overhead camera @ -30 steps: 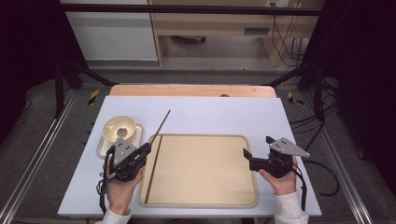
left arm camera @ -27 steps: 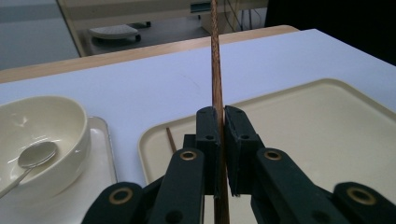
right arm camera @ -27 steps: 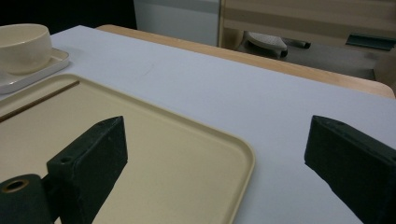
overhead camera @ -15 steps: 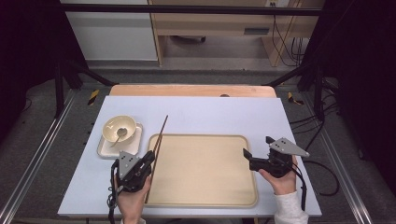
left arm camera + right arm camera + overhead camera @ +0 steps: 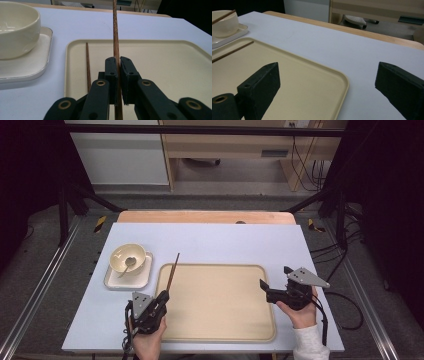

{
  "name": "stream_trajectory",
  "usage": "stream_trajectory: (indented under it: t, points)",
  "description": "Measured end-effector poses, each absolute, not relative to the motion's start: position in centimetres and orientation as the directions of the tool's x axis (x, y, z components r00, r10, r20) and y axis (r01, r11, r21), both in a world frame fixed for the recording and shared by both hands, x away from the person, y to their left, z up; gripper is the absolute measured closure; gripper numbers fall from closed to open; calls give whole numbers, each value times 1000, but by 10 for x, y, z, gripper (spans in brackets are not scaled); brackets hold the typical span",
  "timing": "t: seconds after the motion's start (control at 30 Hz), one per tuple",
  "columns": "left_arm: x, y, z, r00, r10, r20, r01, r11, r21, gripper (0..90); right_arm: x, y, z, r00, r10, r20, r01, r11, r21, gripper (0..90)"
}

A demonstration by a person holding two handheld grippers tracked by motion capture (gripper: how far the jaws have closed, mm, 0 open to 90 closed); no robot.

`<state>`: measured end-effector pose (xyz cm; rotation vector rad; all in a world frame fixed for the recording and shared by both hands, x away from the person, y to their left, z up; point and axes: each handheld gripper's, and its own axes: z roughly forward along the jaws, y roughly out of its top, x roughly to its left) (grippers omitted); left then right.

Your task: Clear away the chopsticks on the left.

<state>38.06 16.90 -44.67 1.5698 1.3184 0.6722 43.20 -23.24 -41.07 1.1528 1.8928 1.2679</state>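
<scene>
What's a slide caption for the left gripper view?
Left gripper shut on one chopstick above the tray; second chopstick lies inside.

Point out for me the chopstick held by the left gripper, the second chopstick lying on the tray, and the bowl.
held chopstick (image 5: 115, 37), left gripper view, on its shaft above the jaws.
second chopstick (image 5: 87, 62), left gripper view, mid-shaft, lying on the tray.
bowl (image 5: 128, 258), high view, on its inner wall.
</scene>
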Motion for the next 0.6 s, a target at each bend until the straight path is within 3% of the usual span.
stream_trajectory:
  t: [0.6]
  points:
    - [399, 157, -472, 252, 956, -151, 515, -1, 857, 847, 432, -232, -411, -459, 888, 0, 339, 174, 925, 63]
